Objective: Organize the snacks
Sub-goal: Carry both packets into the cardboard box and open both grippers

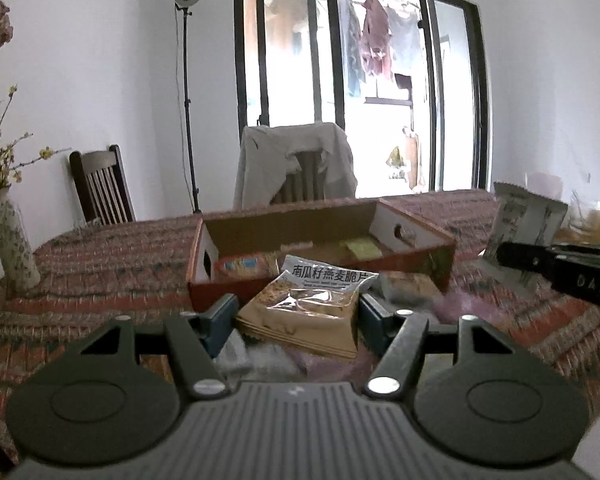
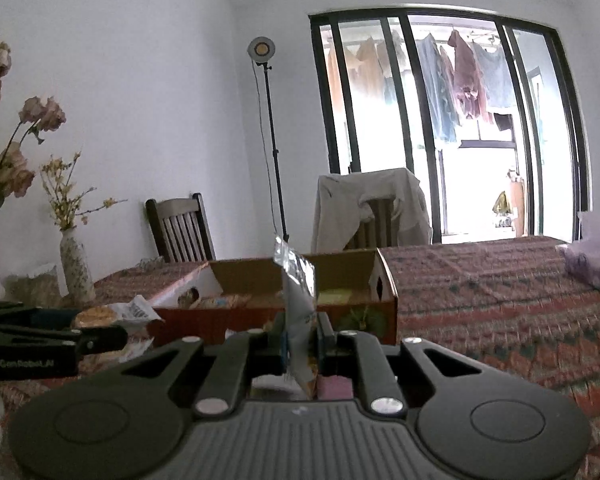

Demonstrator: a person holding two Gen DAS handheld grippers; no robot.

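Observation:
An open cardboard box (image 1: pixel 416 254) stands on the patterned tablecloth, with several snack packs inside; it also shows in the right wrist view (image 2: pixel 236 316). My left gripper (image 1: pixel 296 312) holds a tan oat-crisp packet (image 1: pixel 308 308) between its blue pads, just in front of the box. My right gripper (image 2: pixel 302 336) is shut on a thin white-and-silver snack packet (image 2: pixel 298 292), held upright on edge before the box. The right gripper and its packet show at the right of the left wrist view (image 1: pixel 560 268).
A white floral vase (image 1: pixel 12 240) with flowers stands at the table's left edge. Two chairs (image 1: pixel 296 172) stand behind the table, one draped with a jacket. A purple plastic bag (image 2: pixel 592 252) lies at the far right. Loose snack packs (image 1: pixel 404 284) lie by the box.

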